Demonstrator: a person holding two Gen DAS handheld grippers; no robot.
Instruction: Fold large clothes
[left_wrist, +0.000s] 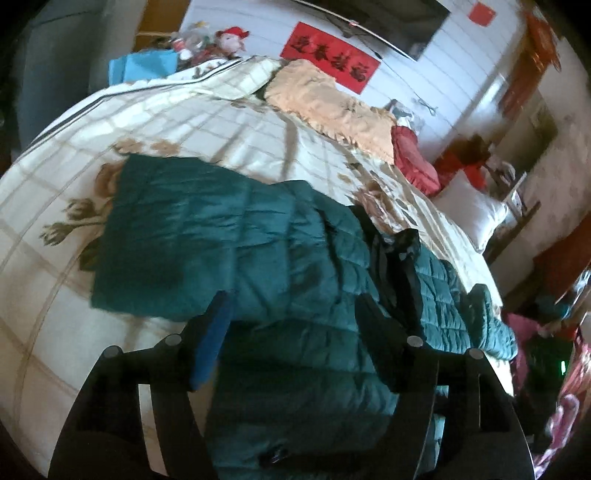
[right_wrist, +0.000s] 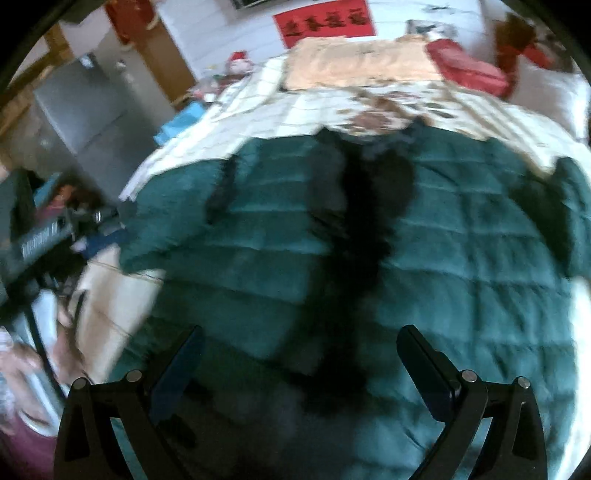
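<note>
A large dark green quilted jacket (left_wrist: 229, 236) lies spread on the bed, with a black fur-trimmed hood and lining (left_wrist: 391, 251). My left gripper (left_wrist: 295, 299) hovers over the jacket's near part with its jaws apart and only flat fabric beneath them. In the right wrist view the same jacket (right_wrist: 461, 258) fills the frame, and its black fur strip (right_wrist: 354, 229) runs down the middle. My right gripper (right_wrist: 301, 336) stands open above the jacket, one finger on each side of the fur strip, gripping nothing. This view is blurred.
The bed's cream checked cover (left_wrist: 177, 125) has brown flower prints. A peach blanket (left_wrist: 332, 103) and a red cushion (left_wrist: 413, 155) lie at the headboard end, a white pillow (left_wrist: 476, 210) beside them. Clutter crowds the floor left of the bed (right_wrist: 44, 236).
</note>
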